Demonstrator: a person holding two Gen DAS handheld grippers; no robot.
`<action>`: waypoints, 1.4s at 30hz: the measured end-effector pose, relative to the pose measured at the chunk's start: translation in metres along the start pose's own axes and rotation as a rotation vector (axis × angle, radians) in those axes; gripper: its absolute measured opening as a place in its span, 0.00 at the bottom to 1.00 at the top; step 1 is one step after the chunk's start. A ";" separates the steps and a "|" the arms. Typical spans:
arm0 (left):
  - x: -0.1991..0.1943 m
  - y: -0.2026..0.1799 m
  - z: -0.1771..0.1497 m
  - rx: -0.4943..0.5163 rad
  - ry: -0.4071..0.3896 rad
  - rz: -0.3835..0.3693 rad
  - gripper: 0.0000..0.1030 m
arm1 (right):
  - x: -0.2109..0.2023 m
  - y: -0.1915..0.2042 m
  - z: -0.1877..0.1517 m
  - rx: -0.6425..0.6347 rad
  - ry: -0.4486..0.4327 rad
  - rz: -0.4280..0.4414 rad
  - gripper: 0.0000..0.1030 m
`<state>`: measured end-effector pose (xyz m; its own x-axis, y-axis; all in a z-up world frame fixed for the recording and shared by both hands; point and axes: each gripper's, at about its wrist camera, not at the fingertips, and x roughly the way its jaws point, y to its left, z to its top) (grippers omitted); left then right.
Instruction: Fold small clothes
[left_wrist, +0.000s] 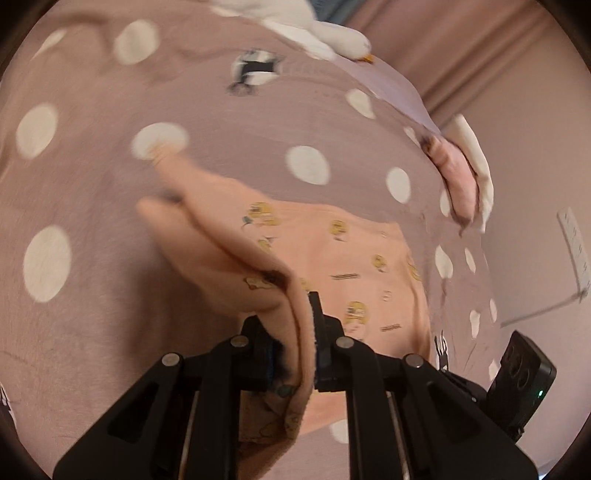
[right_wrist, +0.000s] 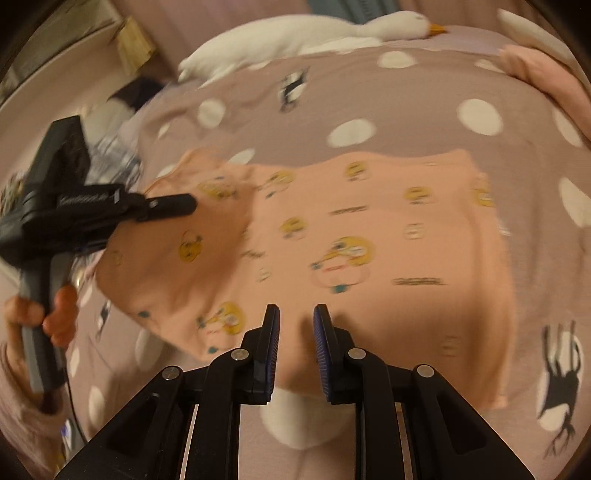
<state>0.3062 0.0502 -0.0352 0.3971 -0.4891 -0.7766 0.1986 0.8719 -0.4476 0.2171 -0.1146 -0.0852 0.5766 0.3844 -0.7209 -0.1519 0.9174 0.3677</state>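
A small peach garment (left_wrist: 351, 251) printed with yellow cartoon figures lies on a mauve bedspread (left_wrist: 221, 110) with white dots. My left gripper (left_wrist: 304, 328) is shut on a lifted fold of it, and the cloth runs up between the two fingers. In the right wrist view the garment (right_wrist: 369, 221) lies mostly flat, its left part raised by the left gripper (right_wrist: 184, 205), which a hand (right_wrist: 48, 314) holds. My right gripper (right_wrist: 295, 325) hovers over the garment's near edge. Its jaws stand a little apart with nothing between them.
A white plush goose (right_wrist: 314, 33) lies along the far side of the bedspread (right_wrist: 406, 99). A pink folded cloth (right_wrist: 546, 74) sits at the far right. A white wall socket strip (left_wrist: 574, 251) is on the wall to the right of the bed.
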 end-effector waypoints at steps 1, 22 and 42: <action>0.006 -0.012 0.000 0.021 0.012 0.009 0.13 | -0.002 -0.006 0.000 0.022 -0.009 0.003 0.22; 0.051 -0.077 -0.025 0.121 0.125 -0.037 0.47 | -0.036 -0.078 -0.018 0.283 -0.089 0.081 0.29; -0.012 0.037 -0.107 -0.036 0.051 -0.011 0.58 | 0.038 -0.060 0.027 0.332 0.017 0.145 0.44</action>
<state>0.2123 0.0857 -0.0897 0.3488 -0.5003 -0.7925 0.1697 0.8653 -0.4716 0.2699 -0.1579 -0.1192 0.5542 0.5126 -0.6558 0.0396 0.7707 0.6359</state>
